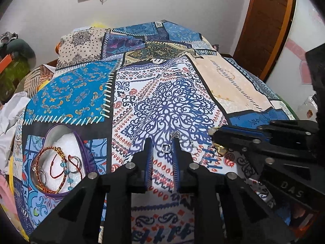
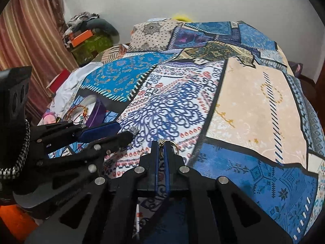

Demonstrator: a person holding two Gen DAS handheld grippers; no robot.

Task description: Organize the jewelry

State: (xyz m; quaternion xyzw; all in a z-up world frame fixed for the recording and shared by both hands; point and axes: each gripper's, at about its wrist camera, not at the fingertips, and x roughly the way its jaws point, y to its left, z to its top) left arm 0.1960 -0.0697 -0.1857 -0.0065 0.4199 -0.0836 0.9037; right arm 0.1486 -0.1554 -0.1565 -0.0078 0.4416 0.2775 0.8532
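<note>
In the left wrist view my left gripper (image 1: 162, 142) stands a little apart over the patterned bedspread (image 1: 162, 101). A small silver ring (image 1: 166, 148) lies on the cloth between its pads, touching neither. A sparkly silver piece (image 1: 175, 135) sits at its right fingertip. My right gripper (image 1: 213, 131) reaches in from the right, shut on a small gold piece with a pale bead (image 1: 211, 131). In the right wrist view the same bead piece (image 2: 160, 142) shows at the tip of the right gripper (image 2: 161, 143), and a gold ring (image 2: 174, 145) lies beside it.
A heart-shaped purple-rimmed tin (image 1: 81, 142) at the lower left holds bangles, a red thread bracelet, blue beads and silver rings on white foam. White cloth and clutter lie off the bed's left side. A wooden door (image 1: 264, 20) stands at the right.
</note>
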